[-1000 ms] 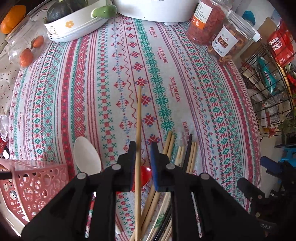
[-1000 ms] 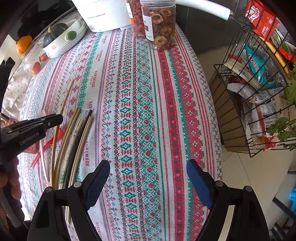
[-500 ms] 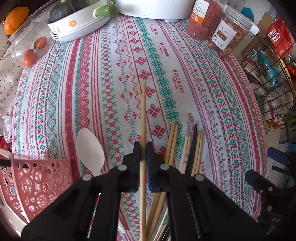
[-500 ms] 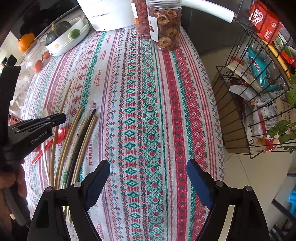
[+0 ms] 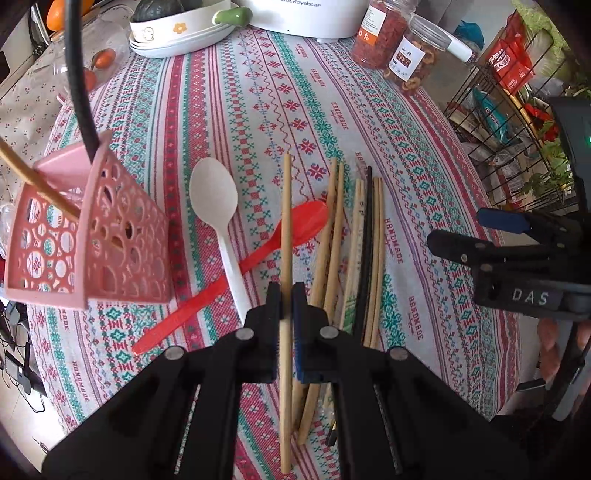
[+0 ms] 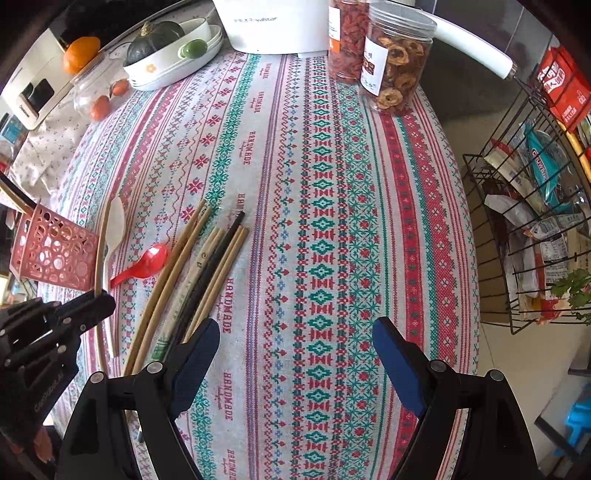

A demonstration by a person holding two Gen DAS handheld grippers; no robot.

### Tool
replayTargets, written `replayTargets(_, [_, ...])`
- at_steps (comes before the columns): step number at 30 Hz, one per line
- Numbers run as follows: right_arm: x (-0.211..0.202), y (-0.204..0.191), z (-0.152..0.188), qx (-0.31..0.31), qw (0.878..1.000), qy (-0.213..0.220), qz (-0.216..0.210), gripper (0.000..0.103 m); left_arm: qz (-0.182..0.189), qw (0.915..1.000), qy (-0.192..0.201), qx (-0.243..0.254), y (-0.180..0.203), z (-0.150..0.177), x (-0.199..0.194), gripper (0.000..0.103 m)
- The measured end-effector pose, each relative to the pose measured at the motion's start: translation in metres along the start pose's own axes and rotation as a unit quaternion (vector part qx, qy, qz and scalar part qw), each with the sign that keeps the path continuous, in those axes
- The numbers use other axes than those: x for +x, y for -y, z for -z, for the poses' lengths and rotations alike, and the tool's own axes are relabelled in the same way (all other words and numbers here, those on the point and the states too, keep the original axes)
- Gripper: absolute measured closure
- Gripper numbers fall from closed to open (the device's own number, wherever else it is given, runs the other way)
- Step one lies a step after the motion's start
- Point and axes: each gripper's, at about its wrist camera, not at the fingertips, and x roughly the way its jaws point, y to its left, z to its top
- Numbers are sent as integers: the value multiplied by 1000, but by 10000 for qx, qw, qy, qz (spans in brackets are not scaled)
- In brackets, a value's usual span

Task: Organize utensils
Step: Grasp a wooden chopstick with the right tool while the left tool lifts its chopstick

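My left gripper is shut on a light wooden chopstick and holds it above the patterned tablecloth. Below it lie a white spoon, a red spoon and several chopsticks side by side. A pink perforated basket stands at the left with a chopstick in it. My right gripper is open and empty above the cloth, right of the chopsticks. The left gripper, red spoon, white spoon and basket also show in the right wrist view.
At the table's far end stand a white appliance, two jars of dried food and a dish with a squash. A black wire rack with packets stands right of the table. A black cable hangs at the left.
My left gripper closed on the chopstick and lifted it up and back, so the spoons and the basket came into fuller view. The right gripper stayed open and drew back slightly.
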Motion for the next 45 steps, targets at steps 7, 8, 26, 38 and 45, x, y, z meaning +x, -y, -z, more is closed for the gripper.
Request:
replayTargets(7, [6,-20,-4,-137,9999,10,-25,17,191,9998,106,17,-19,32,-26,96])
replayTargets(8, [6,-22,-4,-160,9998,49,-58,17,232,9996,137,-4,-25,36,-31,96])
replayTargets(26, [12,-86,-27,-508,9977,104,-427,80,672,9962,299,-464,-84,70,-56,96])
replayTargets(38, [46,-69,-51,44,9985,-126,-533,95,706,9956,290,-542,-94,73,-59,96])
replayTargets(45, [51,-72,-50,43,9991,-368,-226,93,639,9959,285,-571,-95,73,-58,96])
